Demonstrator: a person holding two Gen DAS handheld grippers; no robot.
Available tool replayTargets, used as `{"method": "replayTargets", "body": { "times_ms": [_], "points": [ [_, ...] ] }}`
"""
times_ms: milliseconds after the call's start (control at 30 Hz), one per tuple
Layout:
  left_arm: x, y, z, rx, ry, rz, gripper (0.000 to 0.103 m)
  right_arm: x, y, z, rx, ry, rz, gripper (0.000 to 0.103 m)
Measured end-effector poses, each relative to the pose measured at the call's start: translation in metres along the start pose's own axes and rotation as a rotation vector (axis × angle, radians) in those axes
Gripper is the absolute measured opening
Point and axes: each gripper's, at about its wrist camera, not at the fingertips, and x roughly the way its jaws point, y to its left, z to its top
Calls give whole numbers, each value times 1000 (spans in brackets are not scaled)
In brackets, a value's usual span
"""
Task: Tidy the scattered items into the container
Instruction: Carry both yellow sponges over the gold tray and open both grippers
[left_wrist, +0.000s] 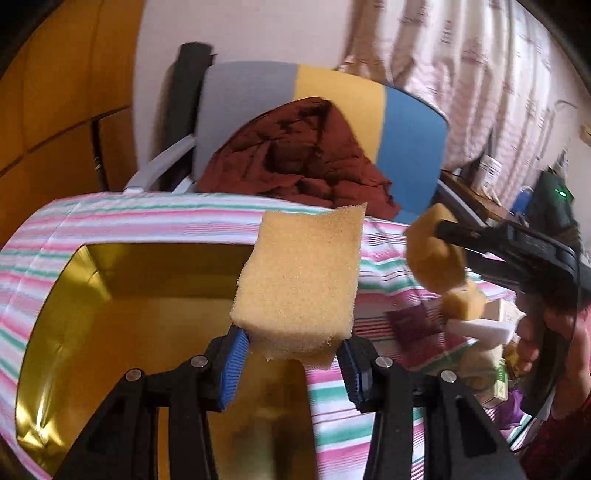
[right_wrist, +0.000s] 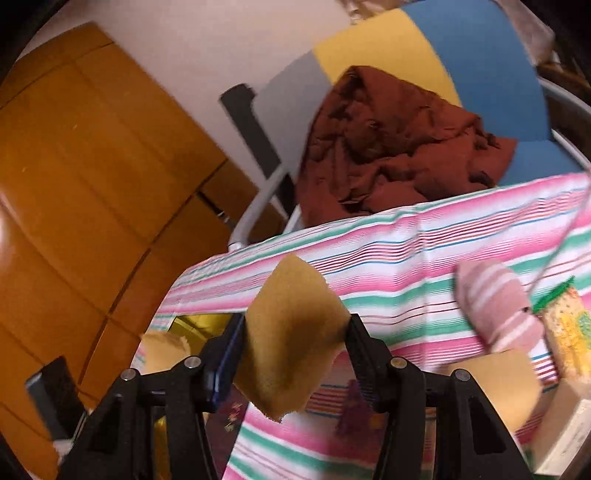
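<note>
In the left wrist view my left gripper (left_wrist: 291, 354) is shut on a pale yellow sponge block (left_wrist: 303, 280), its blue pads (left_wrist: 232, 365) pressing both sides. The block hangs over the right part of the gold-lined container (left_wrist: 166, 269), which sits on the striped cloth. To the right, my right gripper (left_wrist: 439, 240) comes in above the cloth, shut on a darker tan sponge (left_wrist: 432, 266). In the right wrist view that gripper (right_wrist: 295, 354) squeezes the tan sponge (right_wrist: 291, 339). The container's gold edge (right_wrist: 192, 323) and the pale sponge block (right_wrist: 162, 350) show at lower left.
A small sponge piece (left_wrist: 463, 302) and a white block (left_wrist: 480, 330) lie on the cloth (left_wrist: 332, 406). A pink striped sock (right_wrist: 495, 314), a yellow-green scourer (right_wrist: 569, 328) and a tan pad (right_wrist: 498, 384) lie at right. Behind stands a chair (left_wrist: 413, 147) with a dark red cloth (left_wrist: 295, 158).
</note>
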Motion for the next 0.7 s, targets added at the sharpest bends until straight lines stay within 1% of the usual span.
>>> {"method": "replayTargets", "body": {
  "times_ms": [100, 267, 400, 467, 500, 567, 667, 700],
  "points": [
    [-5, 20, -6, -31, 6, 20, 46, 4, 13, -7, -44, 18, 22, 55],
    [-15, 62, -12, -79, 11, 74, 46, 9, 44, -21, -137, 32, 85, 55],
    [-11, 95, -14, -116, 49, 103, 46, 15, 78, -34, -208, 54, 112, 55],
    [-7, 107, -15, -128, 69, 106, 46, 23, 96, -39, -237, 85, 133, 55],
    [-6, 112, -13, -128, 73, 114, 46, 27, 103, -40, -256, 95, 129, 55],
    [2, 122, -10, -113, 106, 130, 46, 43, 125, -42, -307, 134, 106, 55],
    [15, 138, -3, -105, 154, 154, 46, 73, 143, -40, -285, 209, 111, 55],
    [18, 144, -2, -110, 159, 165, 46, 85, 147, -41, -271, 243, 115, 55]
  ]
}}
